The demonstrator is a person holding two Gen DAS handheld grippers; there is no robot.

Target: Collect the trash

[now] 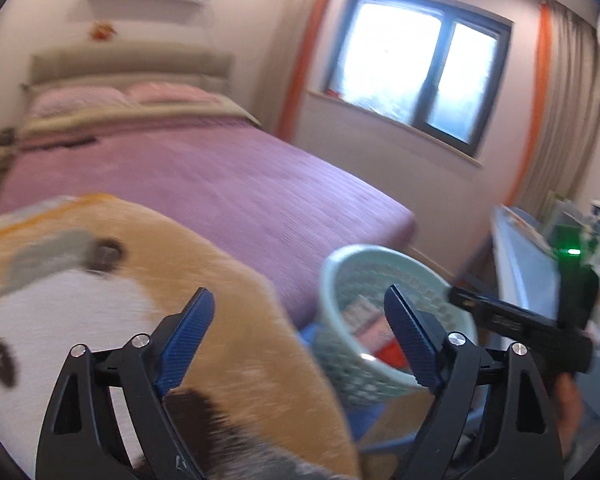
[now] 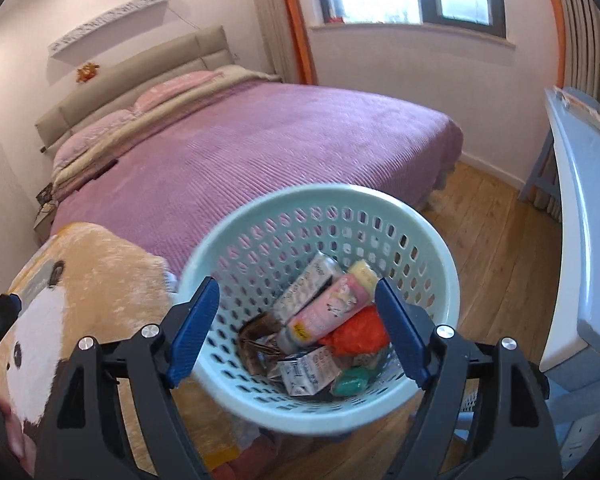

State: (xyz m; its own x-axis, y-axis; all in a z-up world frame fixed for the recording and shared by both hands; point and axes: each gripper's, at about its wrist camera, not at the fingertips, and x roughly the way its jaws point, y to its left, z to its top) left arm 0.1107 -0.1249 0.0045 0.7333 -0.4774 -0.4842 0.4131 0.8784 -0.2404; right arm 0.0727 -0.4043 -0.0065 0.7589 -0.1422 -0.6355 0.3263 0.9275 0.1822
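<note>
A pale green perforated basket (image 2: 260, 240) sits just below my right gripper (image 2: 296, 281), whose blue pads stand wide apart over its rim with nothing between them. Inside lie a pink tube (image 2: 332, 308), a grey carton (image 2: 308, 284), an orange-red bag (image 2: 360, 330), a small white carton (image 2: 308, 372), a brown wrapper (image 2: 260, 332) and a green piece (image 2: 350, 384). My left gripper (image 1: 299, 292) is open and empty. It hangs between a big plush toy (image 1: 220, 280) on its left and the basket (image 1: 364, 250) on its right.
The orange and white plush toy (image 2: 100, 264) lies left of the basket. Behind both stands a bed with a purple cover (image 2: 280, 140). A pale blue table (image 2: 580, 220) runs along the right, with wooden floor (image 2: 492, 248) between it and the bed. A window is on the far wall.
</note>
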